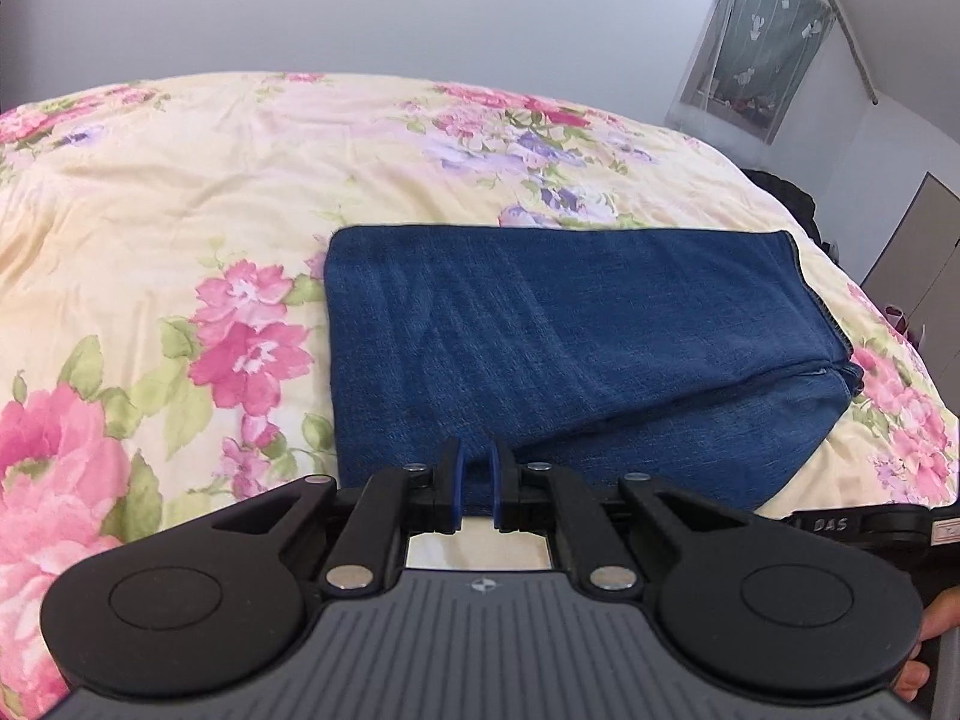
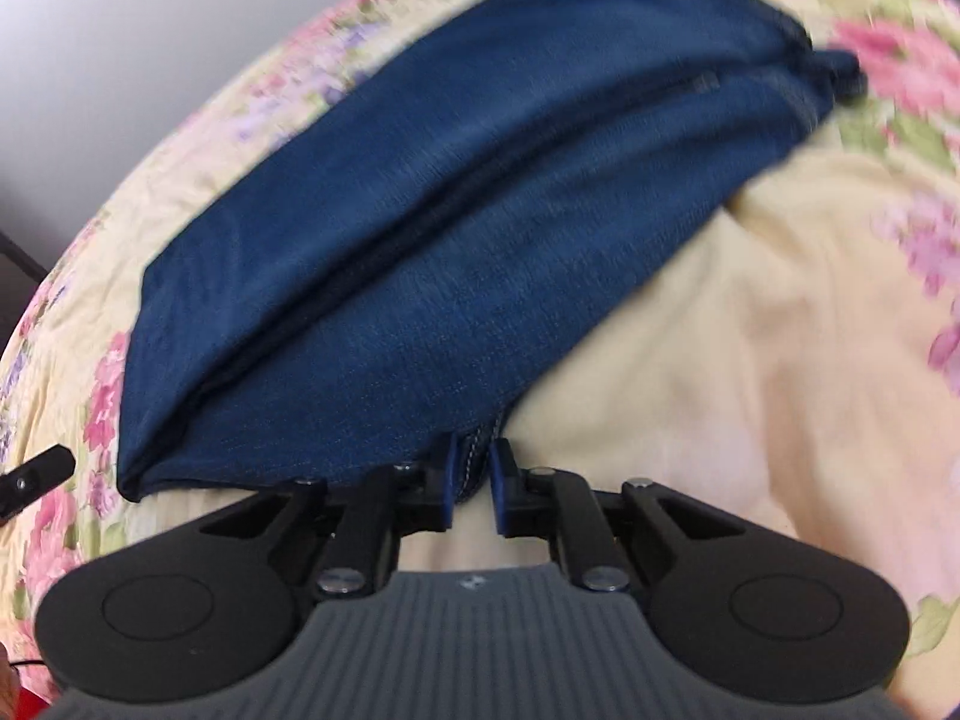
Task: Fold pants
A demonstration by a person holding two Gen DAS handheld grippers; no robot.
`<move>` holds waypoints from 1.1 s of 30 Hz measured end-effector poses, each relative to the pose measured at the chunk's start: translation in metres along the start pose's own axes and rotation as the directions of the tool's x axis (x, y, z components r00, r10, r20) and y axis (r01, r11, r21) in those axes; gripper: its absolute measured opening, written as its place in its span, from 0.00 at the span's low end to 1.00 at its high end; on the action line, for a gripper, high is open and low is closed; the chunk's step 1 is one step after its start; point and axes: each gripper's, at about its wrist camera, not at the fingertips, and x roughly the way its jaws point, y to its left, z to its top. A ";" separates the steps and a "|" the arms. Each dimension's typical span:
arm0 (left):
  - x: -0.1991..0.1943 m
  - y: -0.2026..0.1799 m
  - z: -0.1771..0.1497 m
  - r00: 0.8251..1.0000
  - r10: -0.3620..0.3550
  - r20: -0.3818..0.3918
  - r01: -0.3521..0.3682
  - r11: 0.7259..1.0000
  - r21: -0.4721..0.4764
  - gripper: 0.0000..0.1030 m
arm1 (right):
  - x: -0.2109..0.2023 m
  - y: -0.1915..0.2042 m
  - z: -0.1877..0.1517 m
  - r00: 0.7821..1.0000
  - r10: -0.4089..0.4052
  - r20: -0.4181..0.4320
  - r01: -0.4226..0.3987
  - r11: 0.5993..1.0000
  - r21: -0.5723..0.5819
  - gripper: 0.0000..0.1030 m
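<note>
The pants are dark blue denim with pale stitching along one seam. The bedspread is cream, printed with pink and purple flowers and green leaves. The wall is plain white. The curtain is grey-green with small white shapes. Both grippers are black with blue pads.

Home bedroom — bed under floral quilt, curtained window, plain white wall.
</note>
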 end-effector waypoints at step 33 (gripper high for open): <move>0.194 -0.122 0.122 0.994 -0.086 -0.065 0.095 0.984 0.150 0.20 | -0.009 -0.227 0.149 0.904 0.155 0.399 -0.331 0.845 0.420 0.56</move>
